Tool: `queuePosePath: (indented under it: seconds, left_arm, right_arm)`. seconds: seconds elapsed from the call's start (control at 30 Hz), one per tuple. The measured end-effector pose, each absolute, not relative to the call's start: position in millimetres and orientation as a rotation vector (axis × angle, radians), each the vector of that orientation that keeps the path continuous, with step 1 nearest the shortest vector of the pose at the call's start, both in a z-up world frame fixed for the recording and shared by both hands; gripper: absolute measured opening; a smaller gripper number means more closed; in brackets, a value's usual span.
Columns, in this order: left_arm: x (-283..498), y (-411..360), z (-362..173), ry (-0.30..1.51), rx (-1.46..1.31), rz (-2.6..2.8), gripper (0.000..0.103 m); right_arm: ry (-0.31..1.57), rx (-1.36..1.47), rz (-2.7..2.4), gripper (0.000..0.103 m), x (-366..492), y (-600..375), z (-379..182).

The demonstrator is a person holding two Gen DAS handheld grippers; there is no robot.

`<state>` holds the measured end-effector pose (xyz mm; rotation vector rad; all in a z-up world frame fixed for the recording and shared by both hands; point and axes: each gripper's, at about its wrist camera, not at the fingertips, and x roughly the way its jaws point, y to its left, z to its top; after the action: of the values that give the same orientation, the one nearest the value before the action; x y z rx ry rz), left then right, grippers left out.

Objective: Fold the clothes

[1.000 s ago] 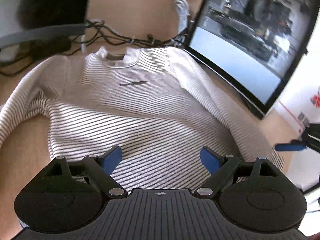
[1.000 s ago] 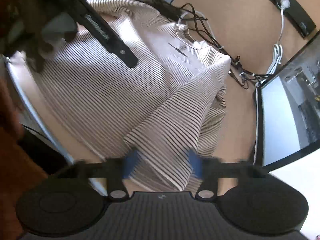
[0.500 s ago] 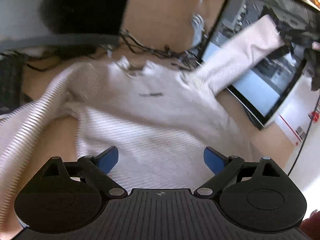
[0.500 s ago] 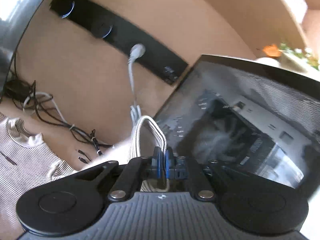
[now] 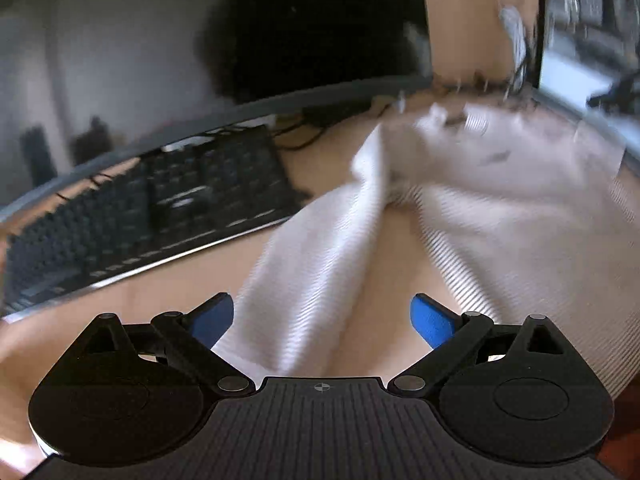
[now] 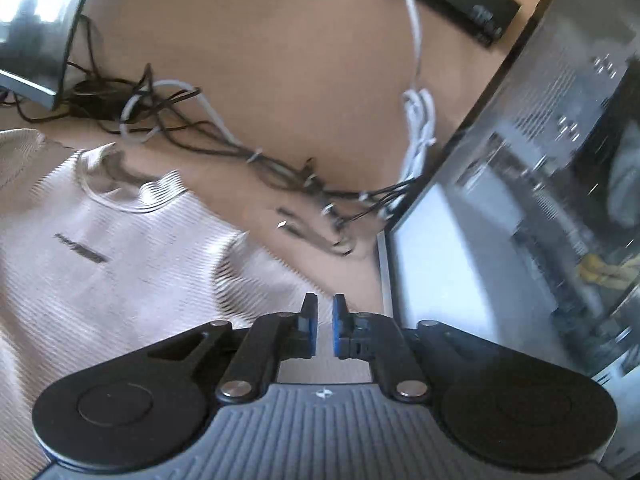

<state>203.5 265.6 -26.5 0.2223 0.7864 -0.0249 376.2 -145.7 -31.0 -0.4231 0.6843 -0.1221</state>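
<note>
Fold barely started: shirt (image 6: 100,264) lies mostly flat on worktop (image 5: 392,280), left sleeve (image 5: 316,280) unfolded between the wide-open left hand-held gripper (image 5: 322,316), right hand-held gripper (image 6: 325,326) opening, nothing between its pads.

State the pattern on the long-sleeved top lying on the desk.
Thin dark stripes on white long-sleeved top, clearest in the right wrist view.
</note>
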Motion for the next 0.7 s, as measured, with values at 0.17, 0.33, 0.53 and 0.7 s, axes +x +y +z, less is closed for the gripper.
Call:
queuePosePath:
  seconds: [0.17,0.33,0.53,0.7]
  left_arm:
    - [201,265,-46,0.802,0.400,-0.018,0.095]
    - [216,271,-54,0.817,0.451,-0.002,0.018]
    - [246,350,-2,0.711,0.245,0.241,0.019]
    - [260,410,14,0.691,0.040,0.439,0.035]
  right_arm:
    - [0.689,-0.381,0.000,0.050,349,-128,-37]
    - [0.731,-0.394,0.071,0.055,320,-113,-50]
    - [0.746,-0.358,0.069,0.058,303,-114,-53]
    - [0.762,-0.344,0.047,0.058,294,-120,-56]
